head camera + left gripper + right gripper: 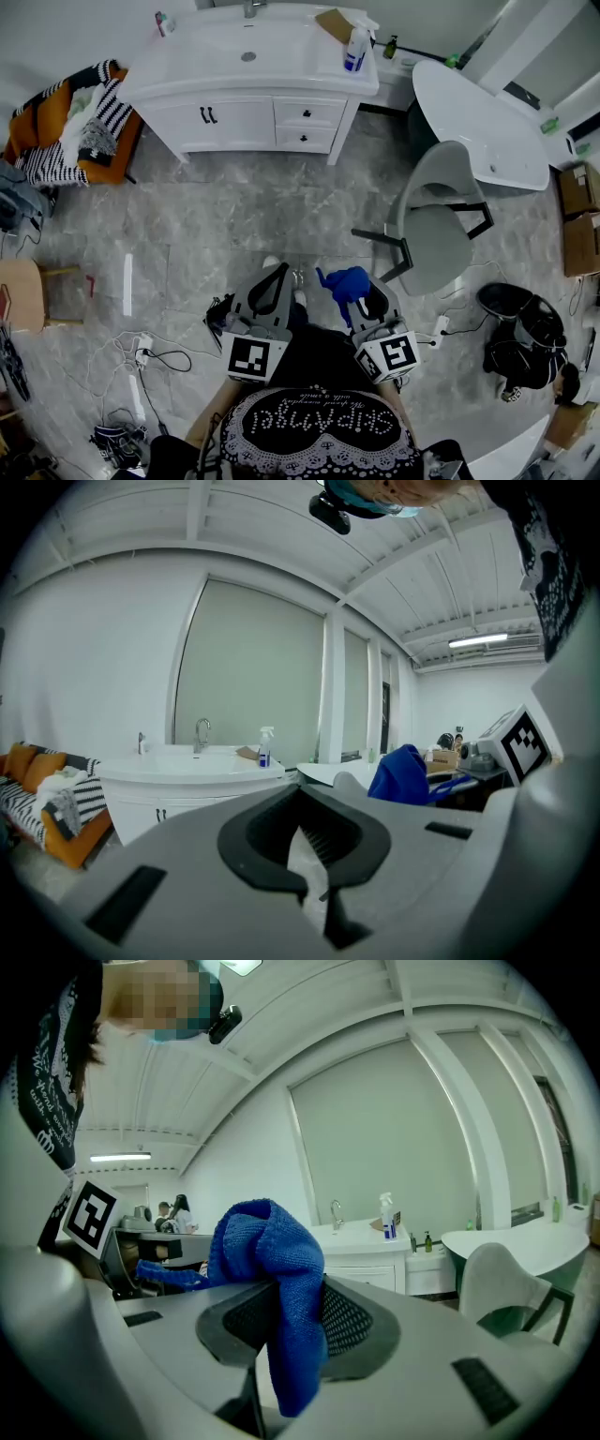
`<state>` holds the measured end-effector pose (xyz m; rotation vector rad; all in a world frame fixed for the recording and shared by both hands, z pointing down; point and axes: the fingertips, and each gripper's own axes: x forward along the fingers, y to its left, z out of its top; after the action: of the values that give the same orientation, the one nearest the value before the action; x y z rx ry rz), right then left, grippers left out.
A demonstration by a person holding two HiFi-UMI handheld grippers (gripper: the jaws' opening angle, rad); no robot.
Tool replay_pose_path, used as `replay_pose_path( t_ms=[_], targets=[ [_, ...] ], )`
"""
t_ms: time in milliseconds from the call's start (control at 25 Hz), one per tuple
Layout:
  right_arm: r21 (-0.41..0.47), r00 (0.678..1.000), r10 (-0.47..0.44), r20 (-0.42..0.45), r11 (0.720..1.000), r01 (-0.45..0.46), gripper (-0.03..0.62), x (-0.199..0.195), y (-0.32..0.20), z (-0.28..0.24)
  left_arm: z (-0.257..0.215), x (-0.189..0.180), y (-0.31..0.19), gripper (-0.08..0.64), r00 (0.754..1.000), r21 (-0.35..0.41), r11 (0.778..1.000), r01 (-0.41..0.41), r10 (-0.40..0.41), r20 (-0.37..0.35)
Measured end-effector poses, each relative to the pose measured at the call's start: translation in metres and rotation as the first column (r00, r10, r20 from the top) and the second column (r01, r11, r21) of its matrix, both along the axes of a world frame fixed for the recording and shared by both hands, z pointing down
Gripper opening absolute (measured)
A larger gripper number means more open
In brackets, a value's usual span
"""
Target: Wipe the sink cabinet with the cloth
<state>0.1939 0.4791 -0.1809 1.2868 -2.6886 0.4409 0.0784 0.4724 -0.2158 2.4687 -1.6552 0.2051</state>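
Wiping had not begun: the right gripper (284,1349) clamped the cloth (267,1246), the left gripper (316,892) sat closed and empty, and the cabinet (246,122) stood far off.

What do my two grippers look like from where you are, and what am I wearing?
The left gripper and right gripper match: light grey moulded shells, with jaws lined in black ribbed pads. Each carries at its rear a white marker cube printed with black square patterns. You wear a black top with white decorative lettering.
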Motion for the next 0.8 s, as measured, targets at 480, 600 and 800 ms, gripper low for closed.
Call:
replay_pose_path(
  t_ms=[480,600,800],
  targets=[
    [-0.007,0.998,0.051,-0.036,0.999,-0.052,0.117,-0.035,-0.066,0.003,0.005,-0.038,-0.068,0.003,0.999,-0.057,0.998,-0.041,0.042,0.007],
    [-0.009,0.998,0.046,-0.038,0.999,-0.046,0.117,-0.050,-0.086,-0.003,-0.004,-0.050,-0.092,0.003,0.999,-0.047,0.998,-0.048,0.048,-0.001],
    [-0.010,0.998,0.048,-0.029,0.999,-0.048,0.117,-0.072,-0.109,-0.004,-0.012,-0.074,-0.118,0.003,0.999,-0.012,0.999,-0.033,0.033,-0.023]
  ],
)
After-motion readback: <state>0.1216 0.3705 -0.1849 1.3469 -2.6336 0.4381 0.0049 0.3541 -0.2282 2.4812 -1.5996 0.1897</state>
